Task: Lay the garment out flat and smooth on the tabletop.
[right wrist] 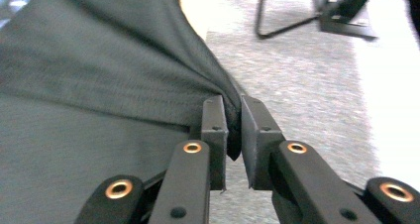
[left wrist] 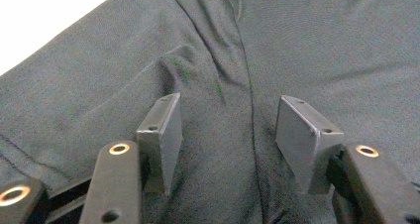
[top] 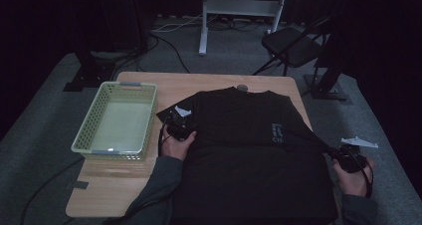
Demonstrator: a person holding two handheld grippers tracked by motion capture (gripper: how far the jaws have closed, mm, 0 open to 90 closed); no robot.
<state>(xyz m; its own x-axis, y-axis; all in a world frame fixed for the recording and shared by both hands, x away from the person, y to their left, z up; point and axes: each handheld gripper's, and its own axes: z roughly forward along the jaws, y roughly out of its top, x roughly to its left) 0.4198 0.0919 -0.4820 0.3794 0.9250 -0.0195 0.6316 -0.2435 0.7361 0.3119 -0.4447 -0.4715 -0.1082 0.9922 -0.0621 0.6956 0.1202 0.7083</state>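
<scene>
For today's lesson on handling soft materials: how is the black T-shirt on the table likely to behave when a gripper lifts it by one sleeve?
The black T-shirt is probably floppy: its sleeve stretches into a taut ridge toward the right gripper, which pinches it. It likely drapes and trails rather than lifting whole. Creases near the open left gripper suggest it bunches when pushed.

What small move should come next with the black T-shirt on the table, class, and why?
Probably close the left gripper on the cloth. Its fingers stand open over the black T-shirt near one sleeve, gripping nothing, while the right gripper already pinches the other sleeve's edge past the table's side. With both held, the shirt can be folded.
</scene>
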